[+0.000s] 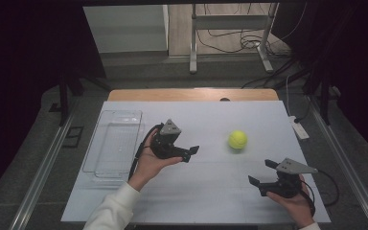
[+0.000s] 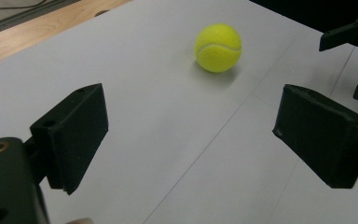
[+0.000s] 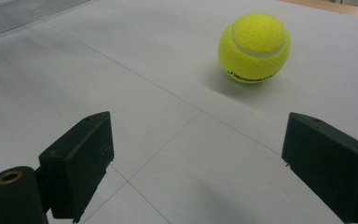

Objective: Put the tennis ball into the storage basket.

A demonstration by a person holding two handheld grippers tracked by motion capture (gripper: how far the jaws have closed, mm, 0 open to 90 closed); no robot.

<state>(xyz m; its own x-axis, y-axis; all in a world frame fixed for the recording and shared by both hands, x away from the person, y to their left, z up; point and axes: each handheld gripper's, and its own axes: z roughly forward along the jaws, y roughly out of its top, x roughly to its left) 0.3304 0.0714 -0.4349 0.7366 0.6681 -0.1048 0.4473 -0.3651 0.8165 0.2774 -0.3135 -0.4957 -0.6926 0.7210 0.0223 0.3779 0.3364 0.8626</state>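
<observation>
A yellow-green tennis ball [image 1: 237, 140] rests on the white board, right of centre. My left gripper [image 1: 190, 153] is held in a hand to the ball's left, pointing toward it, jaws open and empty. In the left gripper view the ball [image 2: 218, 47] lies well beyond the open gripper [image 2: 191, 107], with the other gripper's jaws [image 2: 349, 35] at the top right. My right gripper [image 1: 262, 172] is held near the front right, a short way in front of the ball, open and empty. In the right gripper view the ball [image 3: 254, 47] sits ahead of the wide-open gripper [image 3: 196, 126], slightly right.
A clear plastic tray [image 1: 112, 143] lies on the board's left side, its corner [image 3: 28, 11] also visible in the right gripper view. The white board [image 1: 211, 191] covers a wooden table [image 1: 191, 94]. A white power strip [image 1: 299, 128] sits off the right edge.
</observation>
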